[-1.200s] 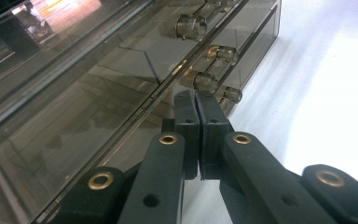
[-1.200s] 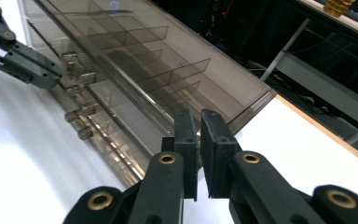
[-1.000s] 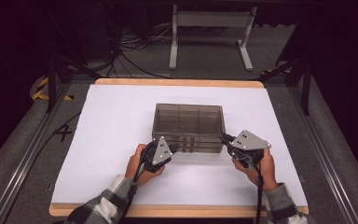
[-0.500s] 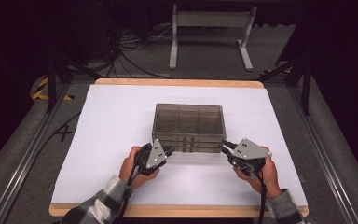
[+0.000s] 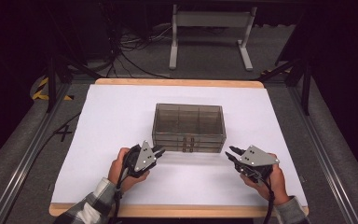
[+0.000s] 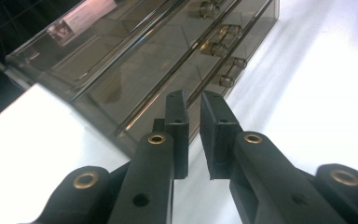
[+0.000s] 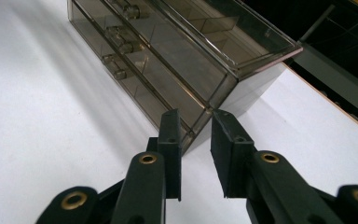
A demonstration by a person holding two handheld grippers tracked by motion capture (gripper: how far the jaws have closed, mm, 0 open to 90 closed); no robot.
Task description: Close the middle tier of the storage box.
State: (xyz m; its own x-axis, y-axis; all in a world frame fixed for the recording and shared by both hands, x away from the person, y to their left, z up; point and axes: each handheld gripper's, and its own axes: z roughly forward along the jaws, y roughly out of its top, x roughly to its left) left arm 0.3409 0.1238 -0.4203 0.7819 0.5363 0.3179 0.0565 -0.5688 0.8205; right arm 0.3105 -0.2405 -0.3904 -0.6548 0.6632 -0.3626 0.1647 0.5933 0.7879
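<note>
A smoky see-through drawer box (image 5: 189,123) with small knobs on its front stands in the middle of the white table top (image 5: 116,116). My left gripper (image 5: 160,150) hovers just off the box's near left corner, tips pointing at it without touching. In the left gripper view the box (image 6: 144,60) lies ahead of that gripper (image 6: 193,100); its jaws have just been opening to a narrow gap with nothing between them. My right gripper (image 5: 230,152) sits off the near right corner. The right gripper view shows the box corner (image 7: 182,51) beyond the gripper (image 7: 196,116), whose jaws have also been opening on nothing.
The table's wooden front edge (image 5: 182,211) runs close behind both hands. Grey rails (image 5: 23,158) flank the table on both sides. Beyond the far edge, a metal stand (image 5: 209,28) and loose cables (image 5: 126,51) lie on the floor.
Both hands have drawn back from the box's front corners toward the near edge. Each gripper's jaws have parted a little.
</note>
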